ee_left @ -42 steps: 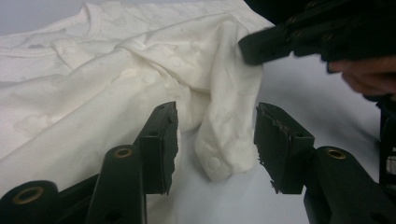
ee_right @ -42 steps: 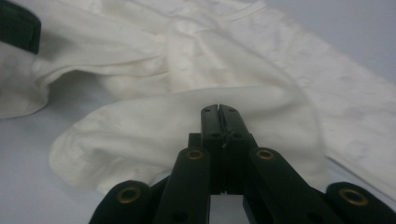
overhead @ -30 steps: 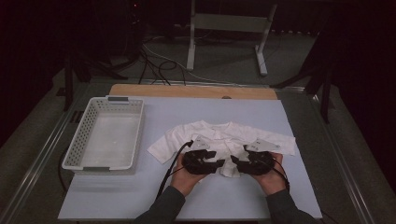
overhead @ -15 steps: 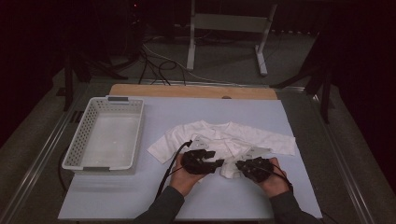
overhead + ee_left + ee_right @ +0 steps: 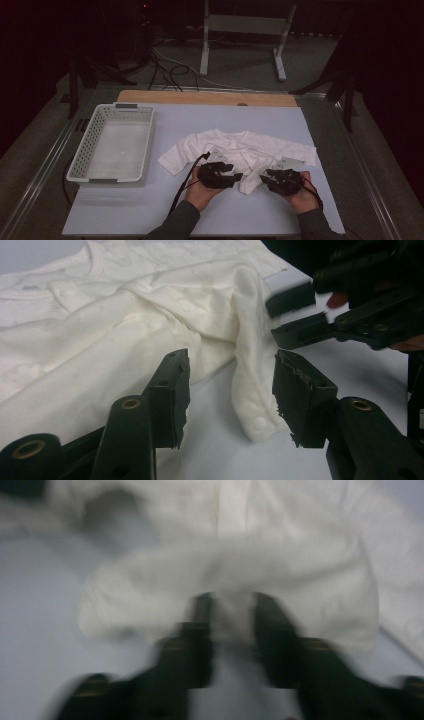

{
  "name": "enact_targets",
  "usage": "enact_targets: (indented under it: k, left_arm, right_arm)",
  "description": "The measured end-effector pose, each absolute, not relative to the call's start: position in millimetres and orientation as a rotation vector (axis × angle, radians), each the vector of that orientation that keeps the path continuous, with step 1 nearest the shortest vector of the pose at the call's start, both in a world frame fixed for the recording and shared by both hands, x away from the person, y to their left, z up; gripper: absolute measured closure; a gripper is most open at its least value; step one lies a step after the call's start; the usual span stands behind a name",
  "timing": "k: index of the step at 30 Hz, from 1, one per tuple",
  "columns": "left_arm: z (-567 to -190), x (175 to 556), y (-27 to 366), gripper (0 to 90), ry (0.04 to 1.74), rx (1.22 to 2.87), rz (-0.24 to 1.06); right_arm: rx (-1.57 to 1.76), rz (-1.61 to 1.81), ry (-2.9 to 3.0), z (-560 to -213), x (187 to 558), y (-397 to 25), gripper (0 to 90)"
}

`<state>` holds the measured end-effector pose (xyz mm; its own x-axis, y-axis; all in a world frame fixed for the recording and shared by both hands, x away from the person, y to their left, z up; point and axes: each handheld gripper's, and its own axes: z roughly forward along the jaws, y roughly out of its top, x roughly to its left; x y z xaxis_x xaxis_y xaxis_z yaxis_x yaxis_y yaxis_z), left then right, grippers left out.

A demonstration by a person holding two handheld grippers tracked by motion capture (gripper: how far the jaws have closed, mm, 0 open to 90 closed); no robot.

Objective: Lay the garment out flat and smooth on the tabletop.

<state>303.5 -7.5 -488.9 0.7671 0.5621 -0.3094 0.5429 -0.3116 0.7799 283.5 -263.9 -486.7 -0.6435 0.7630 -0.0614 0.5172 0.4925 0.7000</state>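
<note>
Two hand-held grippers at the near hem of a white baby garment.
Left gripper: jaws apart, straddling a snap-buttoned fold. Right gripper: blurred, jaws around a bunched edge; closure indeterminate. Garment lies mid-table, white basket at left.

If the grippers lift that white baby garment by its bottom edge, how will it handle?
Probably floppy: the garment lies creased and folded on the table, so it should drape and sag. Likely light, being thin cloth. Its snap-studded hem may slip from the left gripper.
</note>
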Motion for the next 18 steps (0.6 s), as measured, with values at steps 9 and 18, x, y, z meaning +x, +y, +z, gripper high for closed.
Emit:
enact_targets:
  k: [9, 18]
  left_arm:
    - [-485.0, 303.3, -3.4, 49.0, 0.833, 1.959, 0.028]
    - [-487.0, 303.0, -6.9, 48.8, 0.83, 1.966, 0.027]
  right_arm:
    - [0.997, 0.95, 2.322, -474.9, 306.1, -234.3, 38.7]
    - [1.047, 0.829, 2.392, -488.6, 297.5, -244.7, 50.1]
